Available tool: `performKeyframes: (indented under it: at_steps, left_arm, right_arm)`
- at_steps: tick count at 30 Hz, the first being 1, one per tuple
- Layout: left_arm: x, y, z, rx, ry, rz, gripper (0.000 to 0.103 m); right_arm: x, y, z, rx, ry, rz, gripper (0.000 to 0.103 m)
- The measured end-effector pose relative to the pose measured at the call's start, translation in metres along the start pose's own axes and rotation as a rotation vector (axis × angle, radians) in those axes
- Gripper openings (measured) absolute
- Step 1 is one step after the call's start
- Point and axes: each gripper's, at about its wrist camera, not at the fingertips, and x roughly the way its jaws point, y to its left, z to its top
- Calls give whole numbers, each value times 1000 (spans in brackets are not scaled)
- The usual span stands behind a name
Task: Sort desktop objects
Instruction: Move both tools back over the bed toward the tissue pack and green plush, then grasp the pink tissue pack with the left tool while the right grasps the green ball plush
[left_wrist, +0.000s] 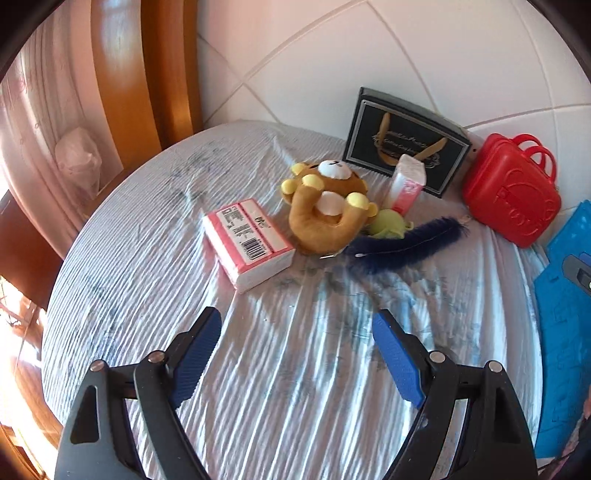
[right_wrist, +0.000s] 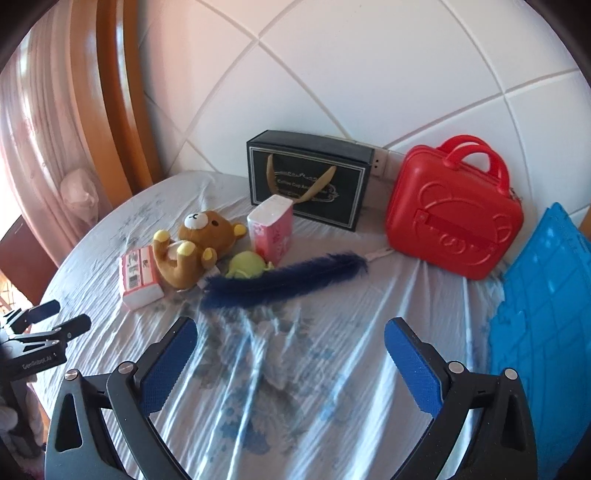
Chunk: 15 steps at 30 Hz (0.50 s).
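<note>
Right now both grippers hang above the striped tablecloth (left_wrist: 155, 258), tilted down toward it and pointing at the cluster of things near the tiled wall (right_wrist: 369, 74). The left gripper (left_wrist: 297, 354) has its blue-padded jaws spread wide with nothing between them, only cloth below. Ahead of it and a little to the left lies a pink tissue pack (left_wrist: 248, 242) flat, barcode up. Straight ahead, a brown plush bear (left_wrist: 327, 206) lies on its back, touching a dark blue feather (left_wrist: 406, 243) that stretches off to the right; a small green plush (left_wrist: 388, 223) sits just behind the feather.

The right gripper (right_wrist: 290, 360) is likewise wide open and empty, held over the cloth nearer the camera than the feather (right_wrist: 284, 282). A second pink tissue pack (right_wrist: 271, 229) stands upright ahead of it, just in front of a black gift bag (right_wrist: 306, 177) that stands by the wall. Ahead and to the right stands a red toy suitcase (right_wrist: 454, 218), handles up, and at the far right edge a blue plastic crate (right_wrist: 546, 314). In the right wrist view the left gripper (right_wrist: 48, 321) shows at the far left, level with the right one and well apart from it
</note>
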Motion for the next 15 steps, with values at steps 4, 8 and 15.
performKeyframes:
  at_steps: [4, 8, 15]
  left_arm:
    - [44, 22, 12, -66, 54, 35, 84]
    - [83, 35, 31, -135, 87, 62, 84]
    - [147, 30, 62, -165, 144, 83, 84]
  right_arm:
    - [59, 13, 15, -25, 67, 30, 103]
    - [126, 29, 26, -67, 137, 44, 103]
    - [216, 47, 37, -119, 225, 66, 103]
